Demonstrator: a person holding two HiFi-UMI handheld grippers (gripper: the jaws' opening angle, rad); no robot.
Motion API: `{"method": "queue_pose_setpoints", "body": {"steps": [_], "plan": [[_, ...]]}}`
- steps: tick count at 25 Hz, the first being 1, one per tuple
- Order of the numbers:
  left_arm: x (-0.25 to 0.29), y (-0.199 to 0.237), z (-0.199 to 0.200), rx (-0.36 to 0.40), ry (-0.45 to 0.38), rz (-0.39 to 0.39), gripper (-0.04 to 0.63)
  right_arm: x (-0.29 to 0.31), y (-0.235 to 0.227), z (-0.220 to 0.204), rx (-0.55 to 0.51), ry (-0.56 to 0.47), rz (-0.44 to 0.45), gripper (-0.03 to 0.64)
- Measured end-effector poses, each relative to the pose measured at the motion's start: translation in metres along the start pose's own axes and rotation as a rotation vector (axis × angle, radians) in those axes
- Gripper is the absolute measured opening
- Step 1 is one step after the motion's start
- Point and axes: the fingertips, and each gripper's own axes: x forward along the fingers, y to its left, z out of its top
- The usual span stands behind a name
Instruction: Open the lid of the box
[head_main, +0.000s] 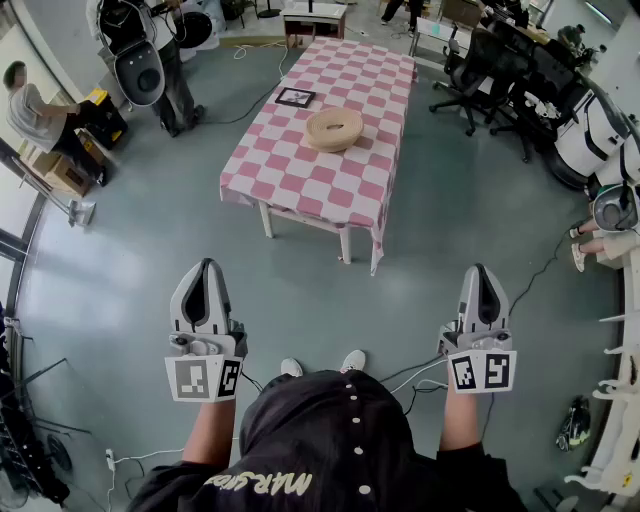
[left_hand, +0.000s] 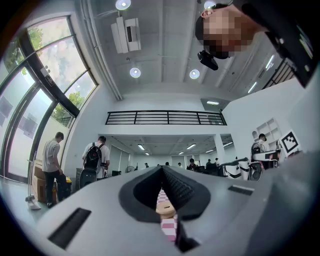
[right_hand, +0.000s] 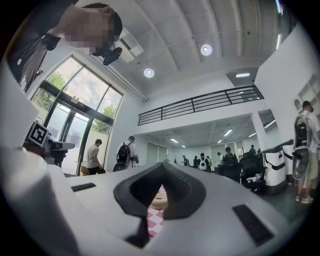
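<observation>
A table (head_main: 300, 190) draped in pink-and-white checked cloth fills the upper middle of the head view. At lower left and lower right, the left gripper (head_main: 208, 266) and right gripper (head_main: 482, 270) hang well apart from it, each with jaws pressed together on nothing. The round tan box (head_main: 334, 128) sits near the cloth's centre, with a small black frame (head_main: 295, 97) to its upper left.

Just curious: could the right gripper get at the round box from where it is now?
Probably not yet: the right gripper is held well short of the table, with floor between. Nothing blocks the box itself.
</observation>
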Motion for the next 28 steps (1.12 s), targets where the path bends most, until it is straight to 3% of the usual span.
{"method": "queue_pose_setpoints", "body": {"steps": [24, 25, 28], "plan": [[-0.003, -0.001, -0.005, -0.017, 0.014, 0.005, 0.009, 0.002, 0.013, -0.001, 0.012, -0.010, 0.037, 0.002], [-0.003, -0.001, -0.005, -0.017, 0.015, 0.005, 0.009, 0.002, 0.011, -0.001, 0.020, -0.011, 0.037, 0.016], [-0.002, -0.003, -0.006, -0.016, 0.017, 0.006, 0.009, 0.003, 0.008, -0.002, 0.042, -0.013, 0.042, 0.150]]}}
